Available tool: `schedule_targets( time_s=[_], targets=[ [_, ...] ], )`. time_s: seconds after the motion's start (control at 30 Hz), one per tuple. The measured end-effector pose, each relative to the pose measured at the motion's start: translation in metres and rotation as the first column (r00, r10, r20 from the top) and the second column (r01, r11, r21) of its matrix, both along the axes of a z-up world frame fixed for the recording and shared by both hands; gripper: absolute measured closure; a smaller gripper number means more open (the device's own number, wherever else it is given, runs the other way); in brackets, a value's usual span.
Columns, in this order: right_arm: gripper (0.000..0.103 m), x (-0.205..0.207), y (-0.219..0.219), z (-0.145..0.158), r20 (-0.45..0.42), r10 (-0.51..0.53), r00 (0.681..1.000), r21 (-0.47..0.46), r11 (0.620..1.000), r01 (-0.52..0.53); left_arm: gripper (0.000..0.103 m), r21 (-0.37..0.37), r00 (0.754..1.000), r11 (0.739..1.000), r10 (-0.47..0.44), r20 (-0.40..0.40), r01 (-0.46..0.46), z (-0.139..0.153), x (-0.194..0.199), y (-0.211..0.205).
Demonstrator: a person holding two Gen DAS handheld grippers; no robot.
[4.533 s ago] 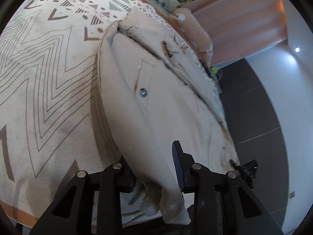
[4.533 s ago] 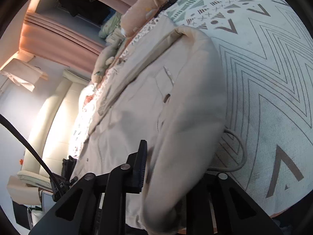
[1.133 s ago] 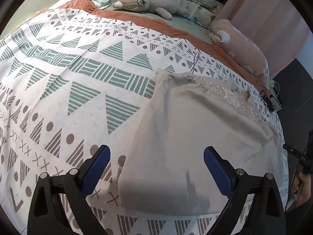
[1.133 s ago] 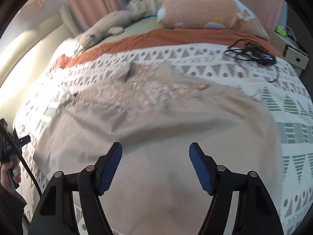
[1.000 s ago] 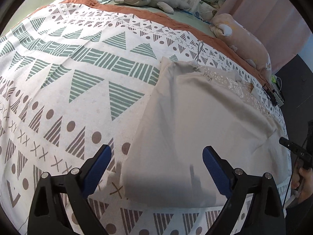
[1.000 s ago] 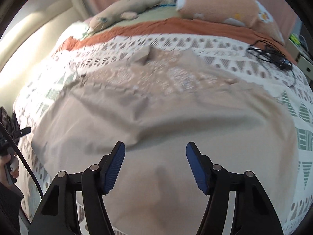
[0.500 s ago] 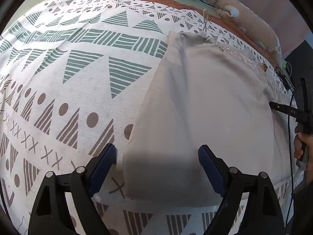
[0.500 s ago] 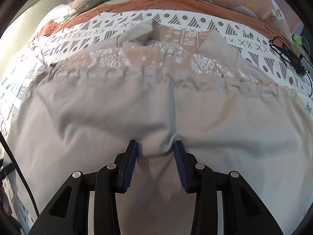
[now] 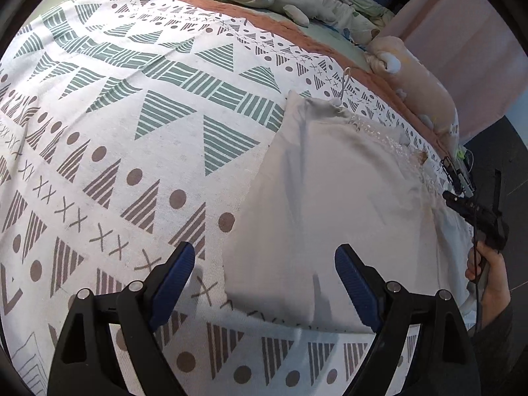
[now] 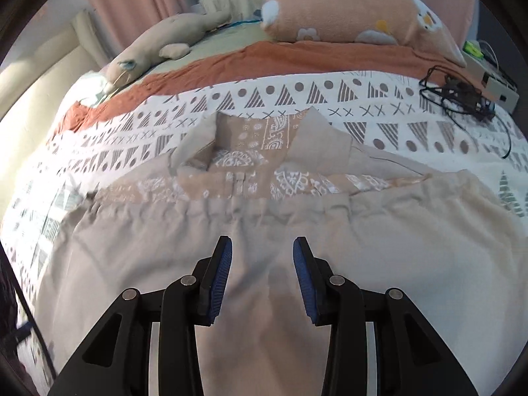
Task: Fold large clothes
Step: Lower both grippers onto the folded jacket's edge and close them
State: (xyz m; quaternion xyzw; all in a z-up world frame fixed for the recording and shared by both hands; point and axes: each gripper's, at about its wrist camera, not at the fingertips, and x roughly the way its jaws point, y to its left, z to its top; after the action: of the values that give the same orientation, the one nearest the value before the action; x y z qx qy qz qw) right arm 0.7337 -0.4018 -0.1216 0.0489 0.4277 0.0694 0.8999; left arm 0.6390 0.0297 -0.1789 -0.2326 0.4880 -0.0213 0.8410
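- While the beige garment point(image 9: 333, 204) is lying spread flat on the patterned bedspread point(image 9: 138, 125), you are holding your left gripper point(image 9: 264, 274) wide apart above its near left corner, gripping nothing.
- Your right gripper point(image 10: 263, 264) is standing partly parted over the garment's middle, near the collar point(image 10: 264, 138); whether the pads are pinching cloth, you cannot tell.

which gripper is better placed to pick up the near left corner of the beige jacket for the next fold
Left. The left gripper hangs wide open right over the jacket's near left corner, which lies flat on the bedspread. The right gripper sits over the middle of the jacket, jaws narrower, far from any corner.
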Motion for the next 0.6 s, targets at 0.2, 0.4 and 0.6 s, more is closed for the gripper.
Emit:
schedule_targets(
  time_s=[0.2, 0.4, 0.6],
  targets=[
    [0.067, -0.07, -0.035, 0.021, -0.004, 0.033, 0.999, 0.057, 0.998, -0.033, 0.035, -0.13, 0.999, 0.991, 0.029, -0.028, -0.033, -0.005, -0.014, 0.007],
    [0.067, -0.139, -0.106, 0.019, -0.015, 0.009, 1.0, 0.135, 0.991, -0.007, 0.035, -0.187, 0.998, 0.981, 0.035, -0.061, -0.046, -0.016, -0.022, 0.003],
    [0.061, -0.21, -0.196, 0.013, -0.015, -0.088, 0.996, 0.202, 0.975, 0.09, 0.035, -0.274, 0.997, 0.96, 0.032, -0.077, -0.052, -0.029, -0.025, -0.004]
  ],
)
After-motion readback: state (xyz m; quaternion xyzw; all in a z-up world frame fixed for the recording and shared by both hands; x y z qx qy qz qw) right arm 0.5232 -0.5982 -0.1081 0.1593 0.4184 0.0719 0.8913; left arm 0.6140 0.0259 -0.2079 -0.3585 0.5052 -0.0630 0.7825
